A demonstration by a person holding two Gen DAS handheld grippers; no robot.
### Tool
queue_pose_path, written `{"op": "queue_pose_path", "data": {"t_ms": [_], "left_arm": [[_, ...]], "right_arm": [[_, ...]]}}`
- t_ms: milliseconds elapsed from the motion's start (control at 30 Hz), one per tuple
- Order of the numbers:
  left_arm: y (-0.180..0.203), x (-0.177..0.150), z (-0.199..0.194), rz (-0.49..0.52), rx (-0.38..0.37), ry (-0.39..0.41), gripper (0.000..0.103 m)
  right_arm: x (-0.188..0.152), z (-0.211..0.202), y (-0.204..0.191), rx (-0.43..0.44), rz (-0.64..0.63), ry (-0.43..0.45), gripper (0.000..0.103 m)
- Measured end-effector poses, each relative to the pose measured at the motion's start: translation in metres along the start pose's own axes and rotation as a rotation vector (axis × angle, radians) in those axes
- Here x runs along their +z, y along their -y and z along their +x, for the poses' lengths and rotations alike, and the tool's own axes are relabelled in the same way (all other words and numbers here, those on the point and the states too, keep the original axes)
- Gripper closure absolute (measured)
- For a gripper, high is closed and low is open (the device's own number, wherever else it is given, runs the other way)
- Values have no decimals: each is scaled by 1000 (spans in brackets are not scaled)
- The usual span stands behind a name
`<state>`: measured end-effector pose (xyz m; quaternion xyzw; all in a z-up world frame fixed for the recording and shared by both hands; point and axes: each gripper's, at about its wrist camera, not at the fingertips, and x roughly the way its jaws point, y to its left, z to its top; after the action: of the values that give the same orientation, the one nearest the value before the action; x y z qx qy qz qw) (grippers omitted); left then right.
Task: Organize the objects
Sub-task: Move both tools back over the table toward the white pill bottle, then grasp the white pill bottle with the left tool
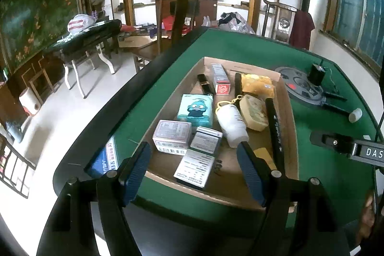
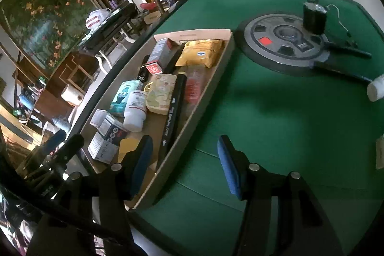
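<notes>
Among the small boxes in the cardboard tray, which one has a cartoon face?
The teal box with a blue cartoon face, beside the white bottle; the other boxes carry only printed text.

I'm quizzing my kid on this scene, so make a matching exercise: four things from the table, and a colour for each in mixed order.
Things:
1. cartoon box
2. bottle
3. soft packet
4. long tube

Colours:
A. black
B. white
C. teal
D. yellow

Pairs: 1-C, 2-B, 3-D, 4-A
</notes>
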<state>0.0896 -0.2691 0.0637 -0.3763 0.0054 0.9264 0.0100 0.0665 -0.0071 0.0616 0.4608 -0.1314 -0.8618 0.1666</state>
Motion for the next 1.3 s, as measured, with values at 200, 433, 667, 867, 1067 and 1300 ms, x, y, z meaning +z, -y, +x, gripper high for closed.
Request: {"op": "queue_pose_path", "data": {"t_ms": [200, 433, 667, 867, 1067, 1300], "left_arm": [[19, 1, -3, 41, 2, -6, 35], [50, 2, -4, 105, -5, -17, 35], [74, 3, -4, 123, -94, -32, 35], [95, 3, 1, 122, -185, -57, 35], [113, 3, -1, 139, -225, -73, 35], [120, 3, 0, 161, -230, -81, 35]], "right_arm": [[-3, -10, 20, 4, 30, 21, 48], [-3, -26, 59, -1, 104, 53, 48], [10, -80, 153, -116, 291, 200, 48], [24, -117, 255, -309, 466, 279, 47], [50, -96, 305, -311, 530, 221, 47], [78, -55, 300, -338, 419, 100, 53]]}}
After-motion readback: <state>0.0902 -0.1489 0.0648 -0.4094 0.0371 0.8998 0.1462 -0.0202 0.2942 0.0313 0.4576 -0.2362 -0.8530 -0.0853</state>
